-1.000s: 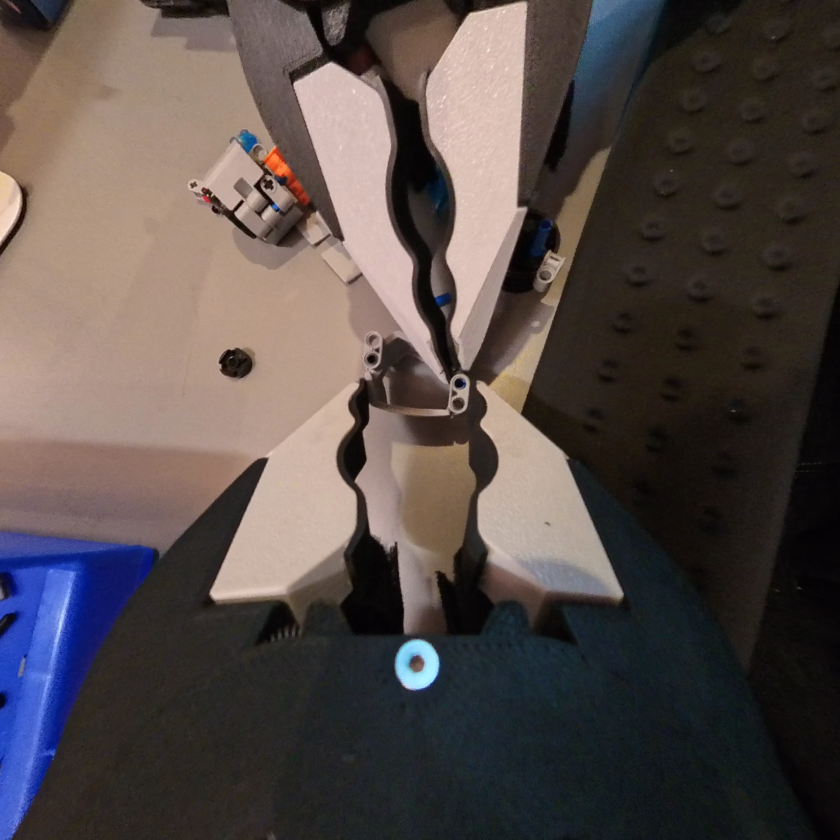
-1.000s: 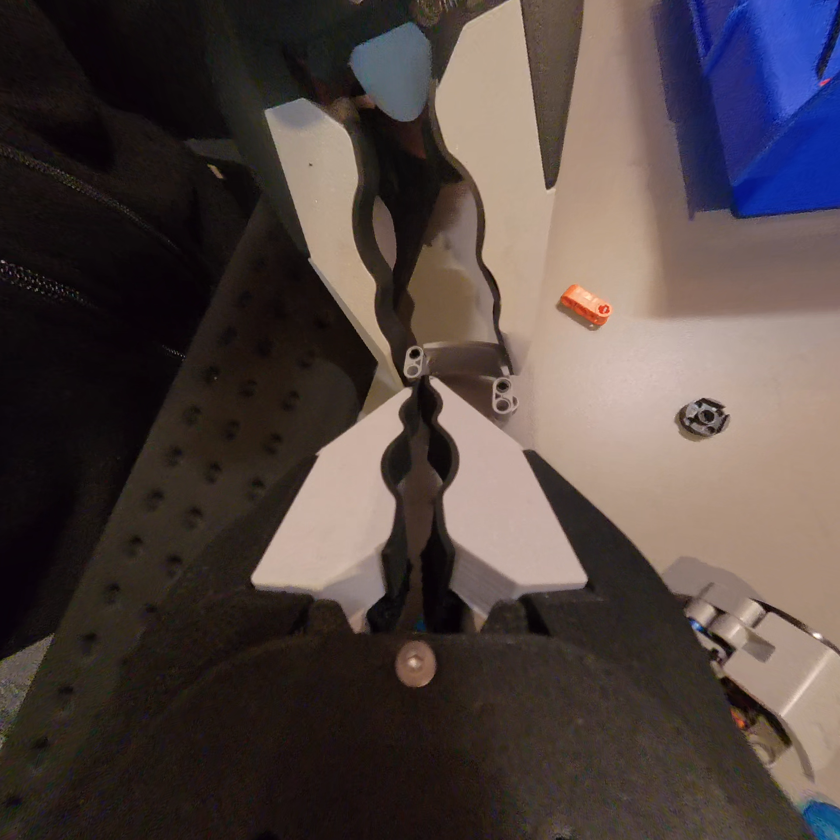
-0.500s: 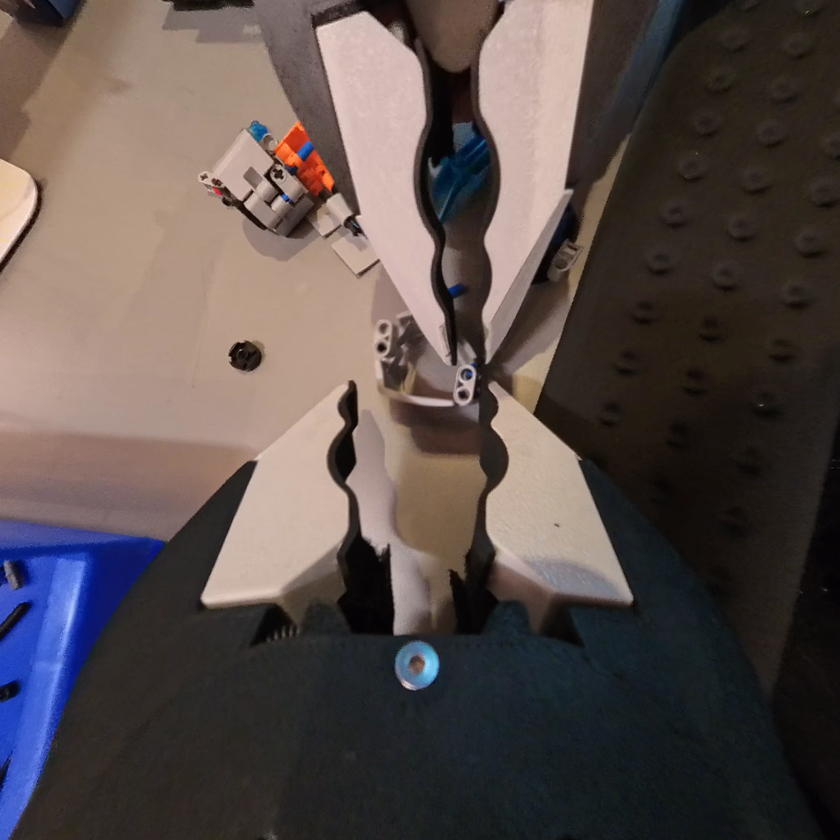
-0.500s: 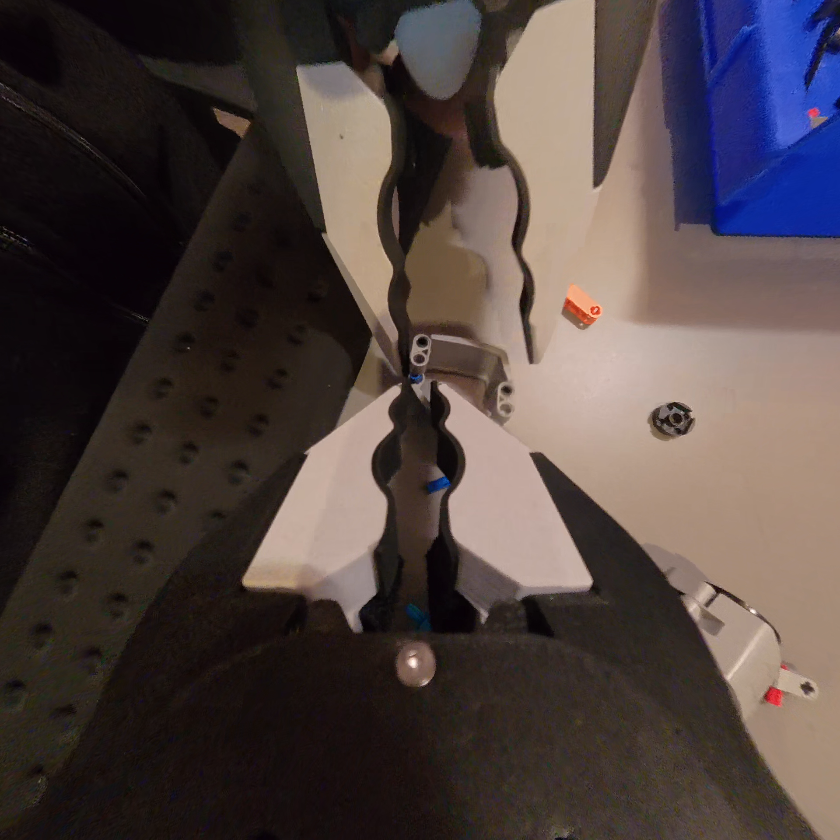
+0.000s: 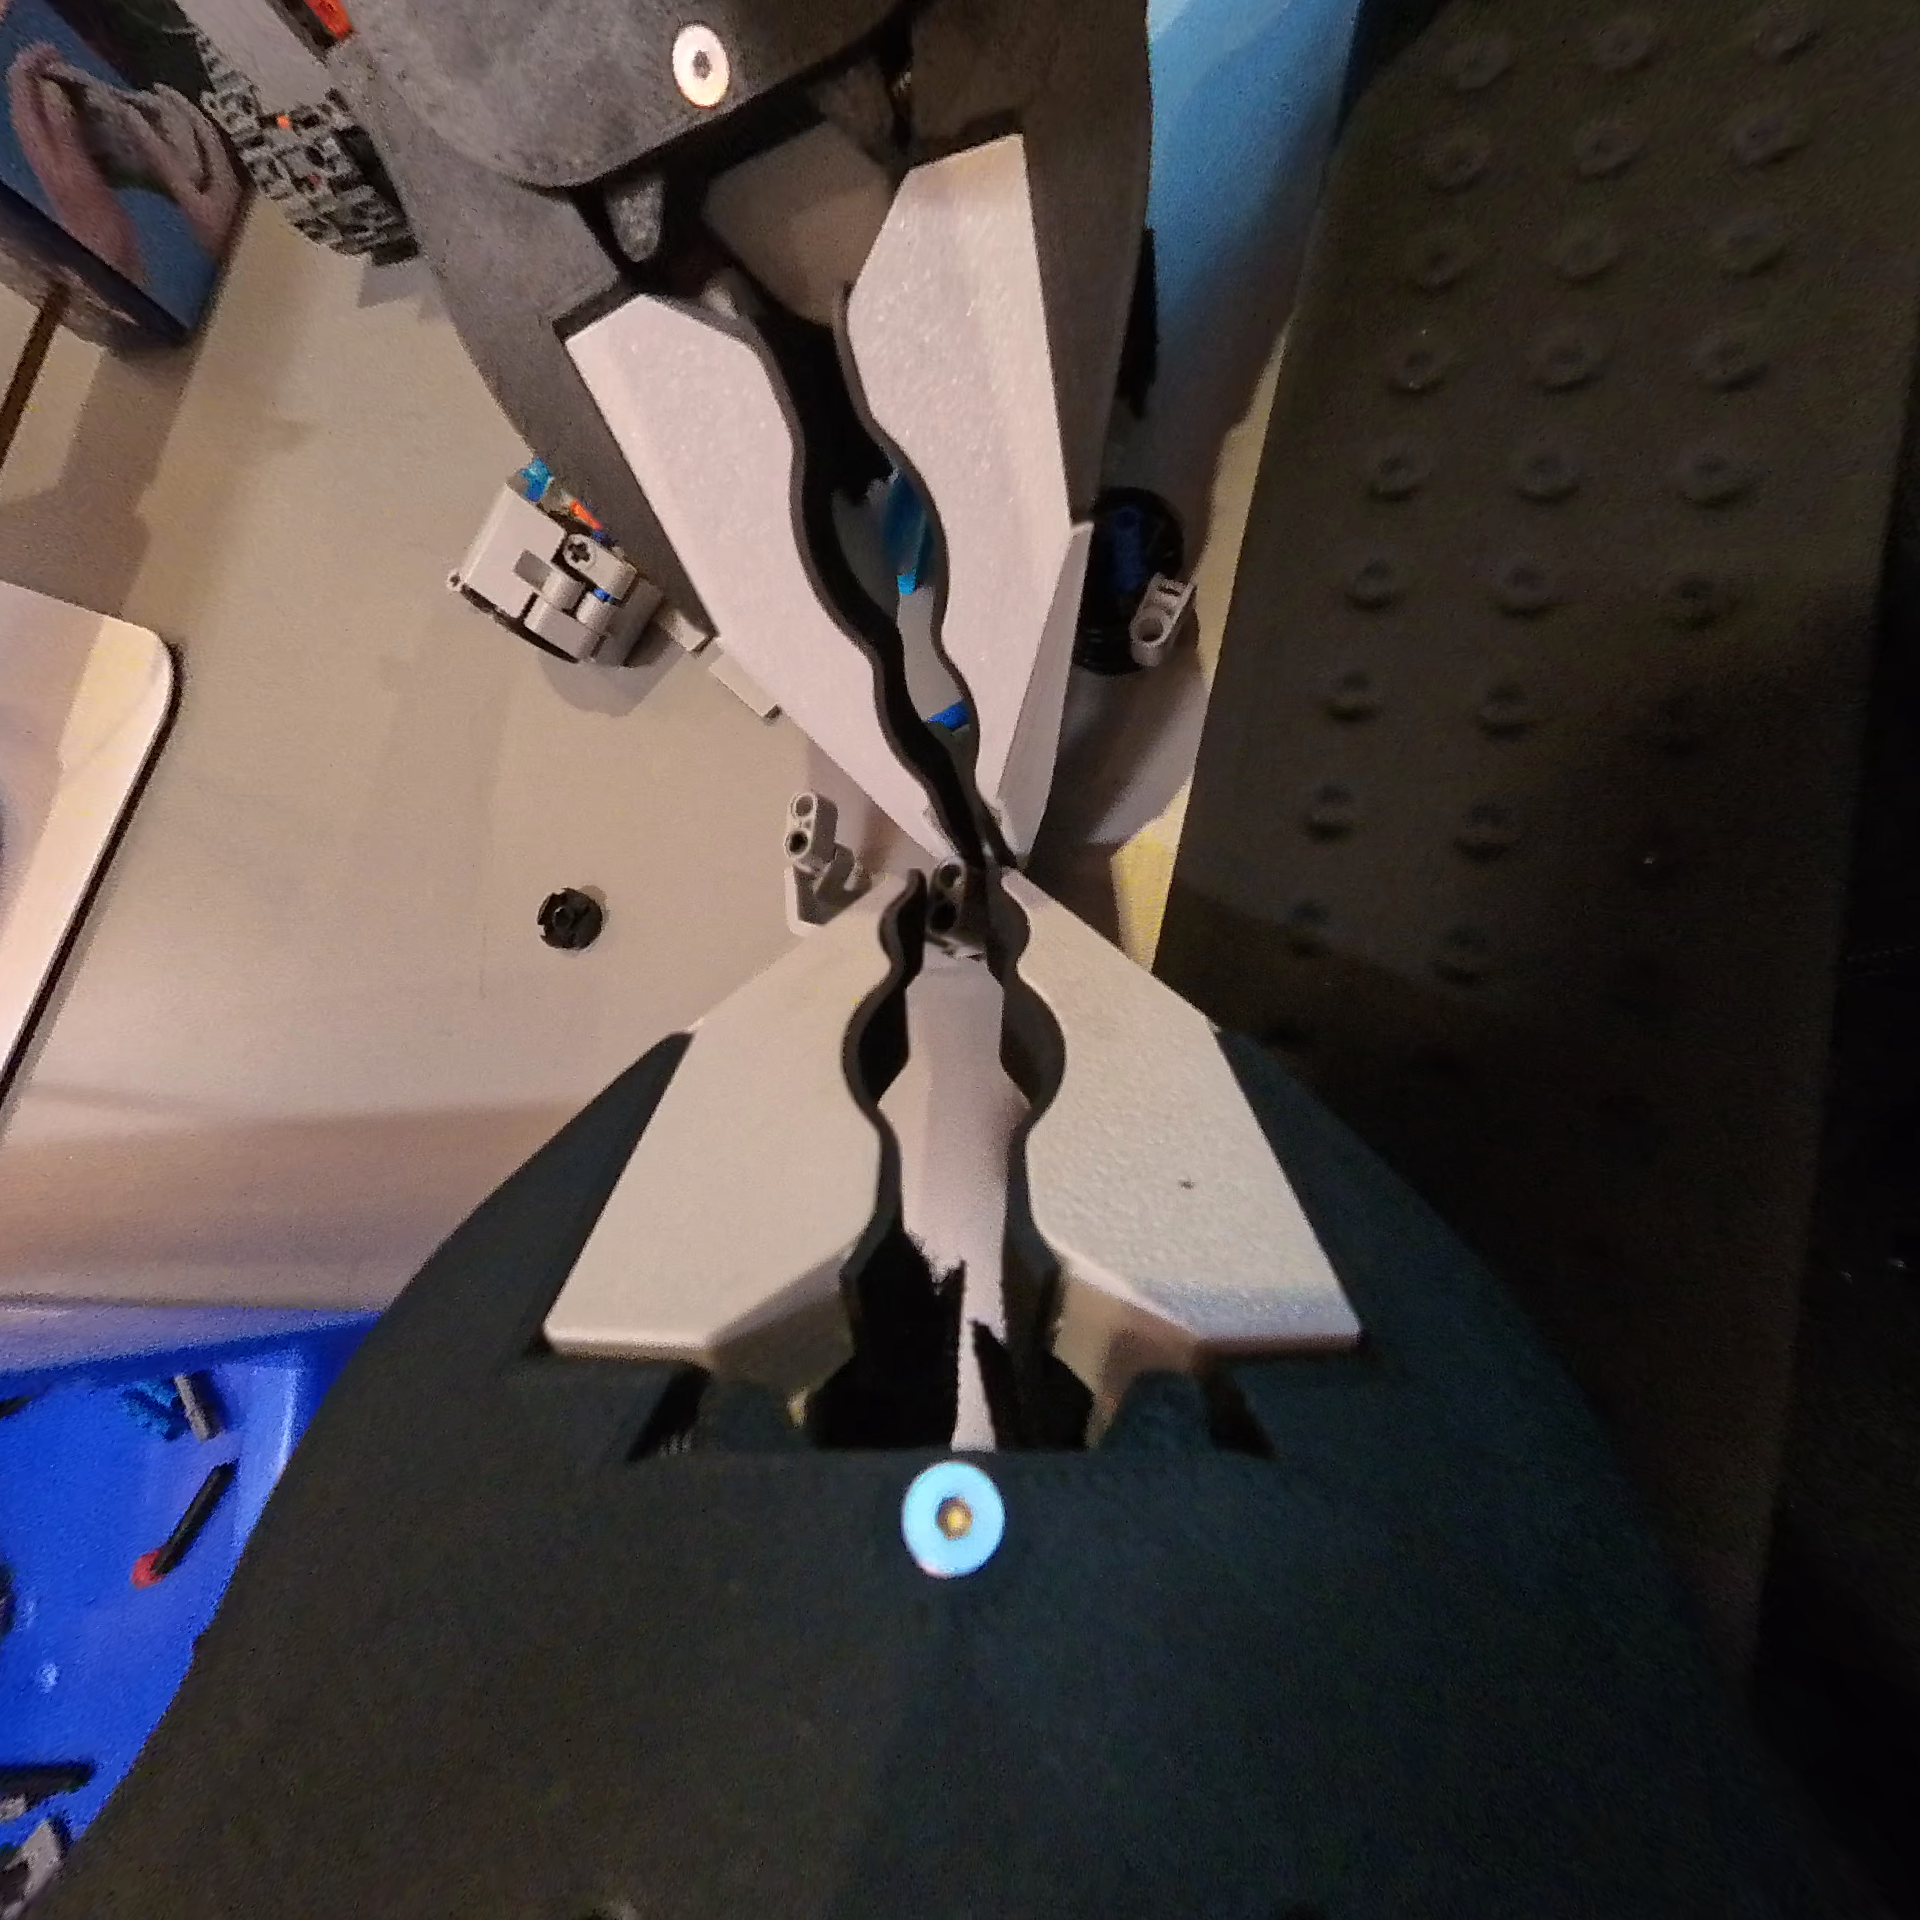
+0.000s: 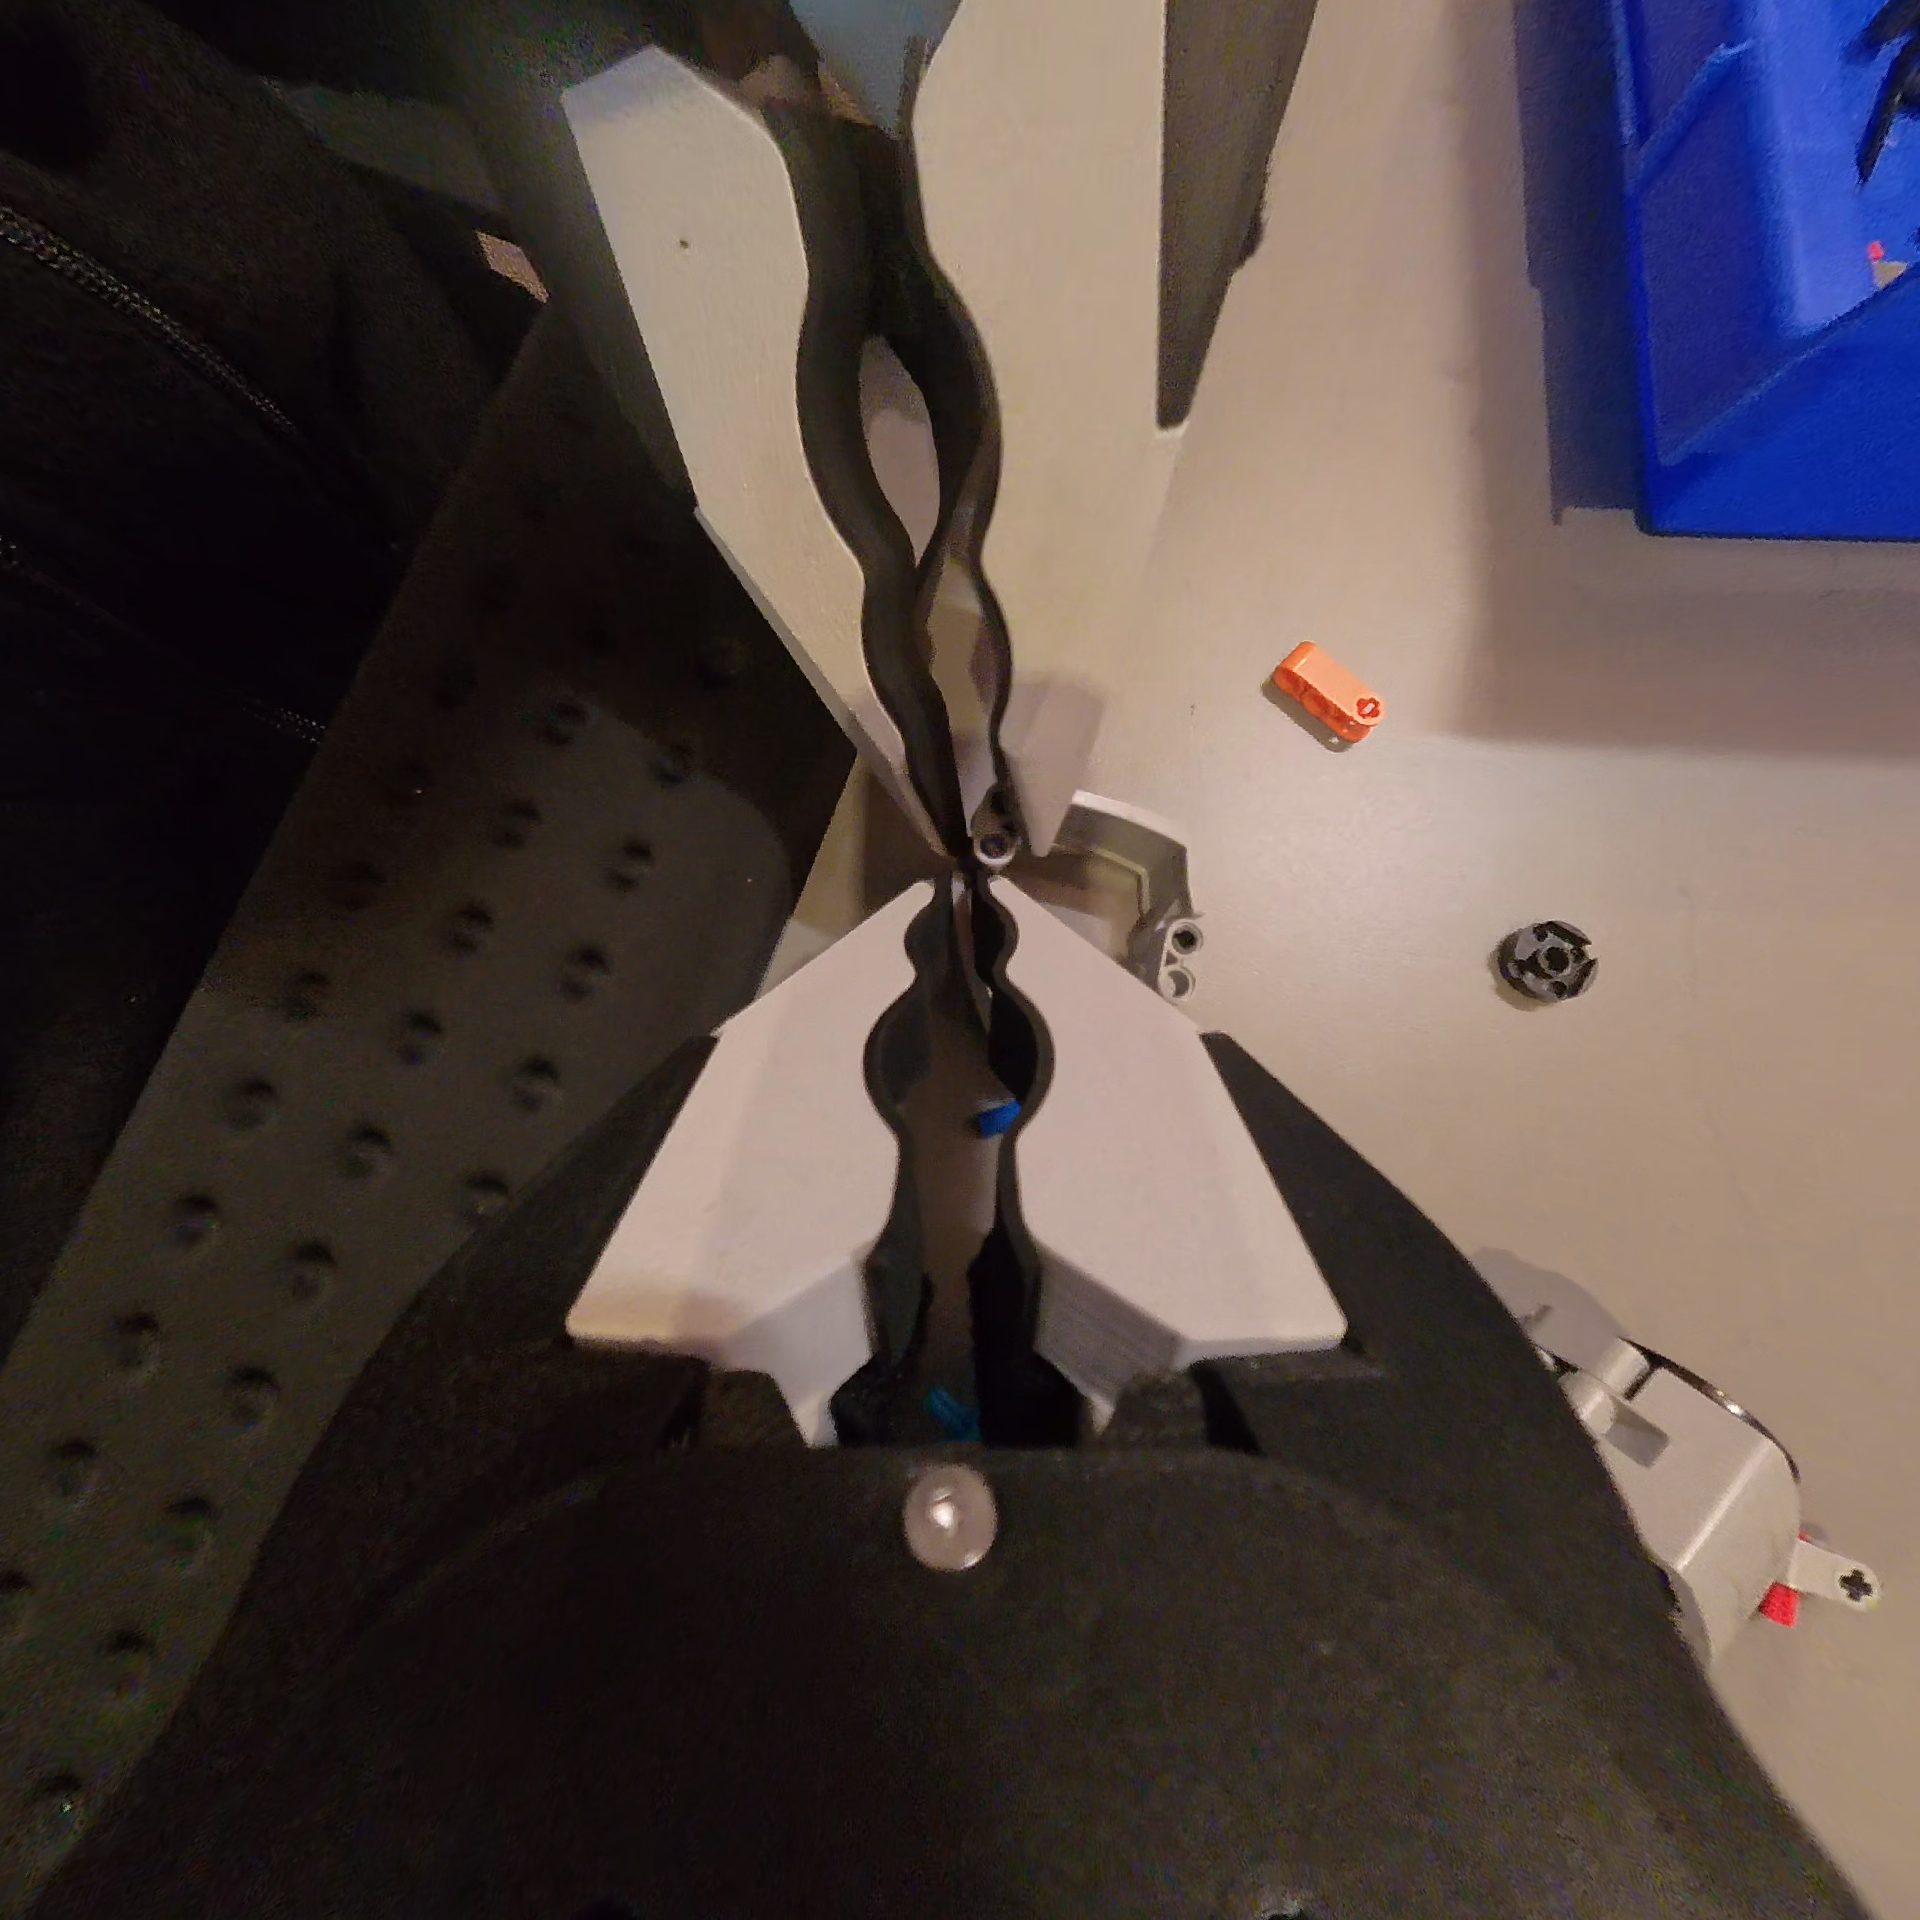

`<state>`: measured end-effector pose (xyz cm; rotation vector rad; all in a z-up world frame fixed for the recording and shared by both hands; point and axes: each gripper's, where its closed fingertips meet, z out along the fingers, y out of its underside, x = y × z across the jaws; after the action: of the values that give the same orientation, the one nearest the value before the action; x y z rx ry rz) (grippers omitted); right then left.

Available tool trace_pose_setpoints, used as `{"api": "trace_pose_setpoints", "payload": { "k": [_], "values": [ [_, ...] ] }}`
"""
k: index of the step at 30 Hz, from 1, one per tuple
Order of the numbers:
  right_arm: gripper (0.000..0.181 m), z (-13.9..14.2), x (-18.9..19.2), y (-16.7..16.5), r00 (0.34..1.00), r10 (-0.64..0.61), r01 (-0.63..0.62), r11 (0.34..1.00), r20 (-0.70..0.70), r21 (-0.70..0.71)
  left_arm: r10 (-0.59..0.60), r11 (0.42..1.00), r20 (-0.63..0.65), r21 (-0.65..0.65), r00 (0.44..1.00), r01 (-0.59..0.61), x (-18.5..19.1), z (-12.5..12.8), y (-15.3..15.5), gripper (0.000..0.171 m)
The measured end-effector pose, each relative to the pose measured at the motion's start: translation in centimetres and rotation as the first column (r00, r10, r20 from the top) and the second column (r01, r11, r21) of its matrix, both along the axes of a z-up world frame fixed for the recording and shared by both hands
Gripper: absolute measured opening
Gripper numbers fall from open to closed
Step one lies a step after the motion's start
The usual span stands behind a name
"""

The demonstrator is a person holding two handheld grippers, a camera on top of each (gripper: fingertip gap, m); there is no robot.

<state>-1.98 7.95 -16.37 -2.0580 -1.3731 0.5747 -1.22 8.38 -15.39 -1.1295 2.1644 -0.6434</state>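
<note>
Left wrist view: my left gripper (image 5: 951, 914), spread a second ago, now pinches the grey curved piece (image 5: 826, 868) at its near end; my right gripper (image 6: 966, 883) stays pressed together on a small pin against it.

Grey curved piece (image 5: 828, 885): light grey plastic arc with a two-hole connector at each end. Held tilted just above the surface (image 5: 364, 831), not lying flat. One two-hole end clamped between the fingers of the left gripper (image 5: 951, 920), holes facing the left wrist view. Other end free, pointing away to the side. Right gripper (image 6: 961, 899) tip to tip with the clamped end, fingers pressed together; anything pinched there too small to tell.
</note>
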Motion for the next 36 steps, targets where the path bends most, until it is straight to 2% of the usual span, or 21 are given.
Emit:
{"api": "trace_pose_setpoints", "payload": {
  "k": [10, 23, 29, 36],
  "values": [
    [0.001, 0.03, 0.01, 0.06, 0.999, -0.006, 0.005, 1.0, -0.037, -0.027, -0.026, 1.0, -0.007, 0.018, 1.0, 0.026, 0.0, -0.03, 0.08, 0.007],
    [0.001, 0.0, 0.05, 0.03, 0.995, 0.008, -0.014, 0.998, -0.1, -0.061, -0.103, 0.983, 0.027, 0.156, 0.994, 0.097, -0.13, -0.05, -0.11, 0.007],
    [0.001, -0.01, 0.02, 0.05, 0.995, 0.011, -0.016, 0.999, -0.1, -0.052, -0.095, 0.989, 0.019, 0.118, 0.995, 0.092, -0.26, -0.08, -0.07, 0.006],
    [0.001, -0.03, 0.0, 0.04, 0.995, 0.006, -0.012, 0.998, -0.099, -0.057, -0.093, 0.984, -0.031, 0.147, 0.995, 0.097, -0.21, -0.14, -0.11, 0.007]
  ]
}}
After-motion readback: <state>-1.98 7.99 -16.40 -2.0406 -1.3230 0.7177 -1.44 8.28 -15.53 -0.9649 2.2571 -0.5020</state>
